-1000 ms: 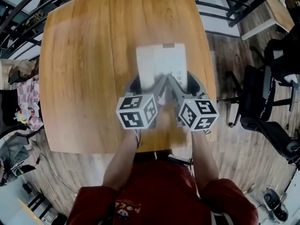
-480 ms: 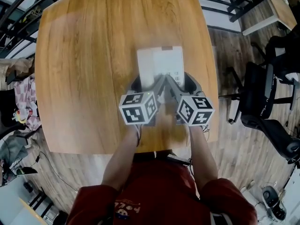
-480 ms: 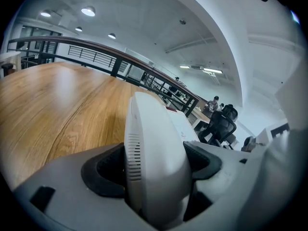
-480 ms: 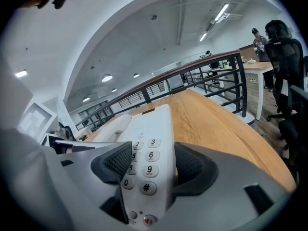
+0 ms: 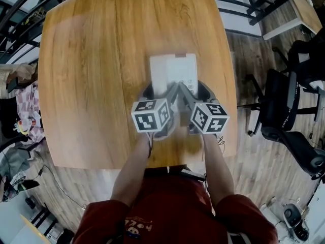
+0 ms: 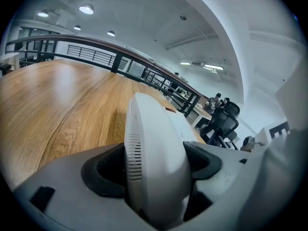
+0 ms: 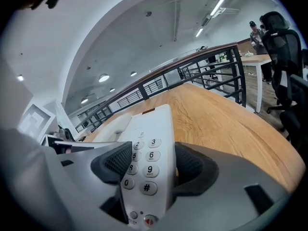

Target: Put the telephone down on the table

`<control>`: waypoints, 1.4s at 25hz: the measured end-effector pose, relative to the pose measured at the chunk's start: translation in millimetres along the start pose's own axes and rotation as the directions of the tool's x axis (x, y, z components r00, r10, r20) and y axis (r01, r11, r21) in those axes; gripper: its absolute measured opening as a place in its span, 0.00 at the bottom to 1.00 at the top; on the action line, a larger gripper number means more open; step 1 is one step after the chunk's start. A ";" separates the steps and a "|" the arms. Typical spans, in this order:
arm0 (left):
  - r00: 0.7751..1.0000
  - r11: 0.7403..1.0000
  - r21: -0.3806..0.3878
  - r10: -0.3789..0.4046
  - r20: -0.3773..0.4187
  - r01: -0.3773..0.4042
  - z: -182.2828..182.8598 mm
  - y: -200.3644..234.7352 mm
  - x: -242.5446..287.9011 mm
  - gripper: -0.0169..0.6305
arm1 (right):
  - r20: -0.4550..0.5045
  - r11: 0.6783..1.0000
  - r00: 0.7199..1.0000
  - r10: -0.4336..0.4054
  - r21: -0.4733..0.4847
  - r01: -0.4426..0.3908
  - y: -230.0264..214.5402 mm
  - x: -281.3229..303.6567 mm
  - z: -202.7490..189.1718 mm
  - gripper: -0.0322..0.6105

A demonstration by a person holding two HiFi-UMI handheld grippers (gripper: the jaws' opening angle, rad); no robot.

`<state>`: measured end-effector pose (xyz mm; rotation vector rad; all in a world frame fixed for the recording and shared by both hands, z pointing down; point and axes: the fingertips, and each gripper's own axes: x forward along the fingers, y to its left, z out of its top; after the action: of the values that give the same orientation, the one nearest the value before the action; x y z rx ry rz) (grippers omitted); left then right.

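The telephone (image 5: 172,69) was found clamped at its near edge by the left claw (image 6: 155,165) and the right claw (image 7: 150,170), low over the tabletop (image 5: 91,60); touchdown was not confirmed; release was judged outstanding.

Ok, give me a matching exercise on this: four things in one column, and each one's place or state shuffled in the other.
1 left gripper
2 right gripper
3 table
4 office chair

A black, on the floor beside the table
B shut on the telephone's keypad side
C wooden, under the telephone
D shut on the telephone's handset side

Pairs: 1-D, 2-B, 3-C, 4-A
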<state>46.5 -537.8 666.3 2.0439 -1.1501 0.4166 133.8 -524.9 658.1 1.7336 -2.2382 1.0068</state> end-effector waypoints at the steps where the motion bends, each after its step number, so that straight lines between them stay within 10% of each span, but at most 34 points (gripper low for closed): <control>1: 1.000 1.000 0.006 -0.002 -0.002 0.002 0.2 -0.2 0.9 0.64 | 0.001 1.000 1.000 0.000 0.006 0.000 -0.9 0.4 -0.3 0.49; 19: 0.998 0.996 0.060 0.062 0.033 -0.063 3.8 3.4 -7.5 0.64 | 0.020 0.997 0.999 -0.028 -0.073 0.029 2.1 -3.8 8.0 0.52; 35: 0.970 0.978 0.153 0.105 0.217 -0.140 49.2 -25.2 -77.5 0.64 | 0.156 0.980 0.988 -0.005 -0.195 0.036 45.3 -65.2 62.6 0.52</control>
<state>21.7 -519.9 576.1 2.2093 -1.4156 0.3765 132.1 -503.0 559.4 1.7979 -2.3145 0.6391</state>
